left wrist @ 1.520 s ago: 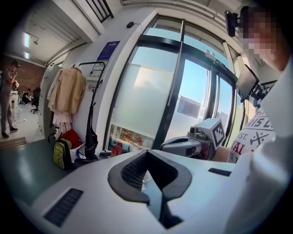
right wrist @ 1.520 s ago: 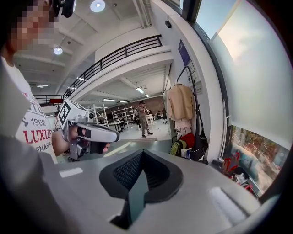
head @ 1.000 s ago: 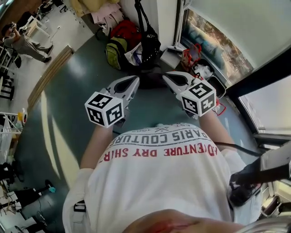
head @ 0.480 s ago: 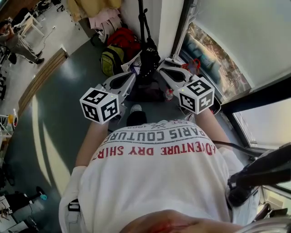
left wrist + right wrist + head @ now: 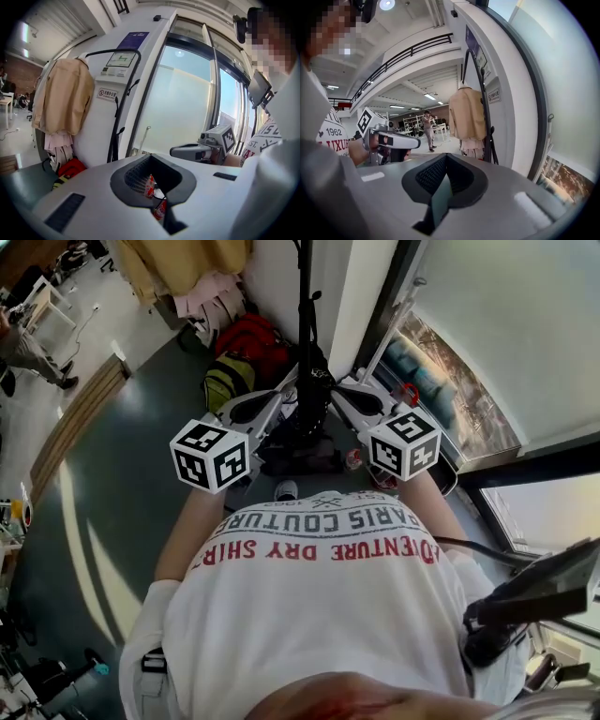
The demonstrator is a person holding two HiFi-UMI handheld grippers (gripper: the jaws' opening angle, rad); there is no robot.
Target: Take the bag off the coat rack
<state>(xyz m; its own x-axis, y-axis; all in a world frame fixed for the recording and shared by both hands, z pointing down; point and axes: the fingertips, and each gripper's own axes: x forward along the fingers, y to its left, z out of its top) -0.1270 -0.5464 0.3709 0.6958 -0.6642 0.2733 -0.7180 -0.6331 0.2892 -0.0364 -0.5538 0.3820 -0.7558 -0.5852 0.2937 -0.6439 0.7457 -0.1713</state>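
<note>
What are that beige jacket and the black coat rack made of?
Beige jacket: looks like soft woven cloth with a matte finish, since it drapes and folds loosely. Black coat rack: probably painted or coated metal tubing, as it is thin, rigid and smoothly curved. Plastic cannot be ruled out.

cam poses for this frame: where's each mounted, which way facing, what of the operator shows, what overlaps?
Head view: on the person's head, facing steeply down at the coat rack and black bag; shirt, forearms, left gripper and right gripper show.
Left gripper view: rides the left gripper, facing the beige jacket and window; right gripper and shirt at right.
Right gripper view: rides the right gripper, facing the jacket and hall; left gripper at left.
Shared: both gripper views see the jacket.
</note>
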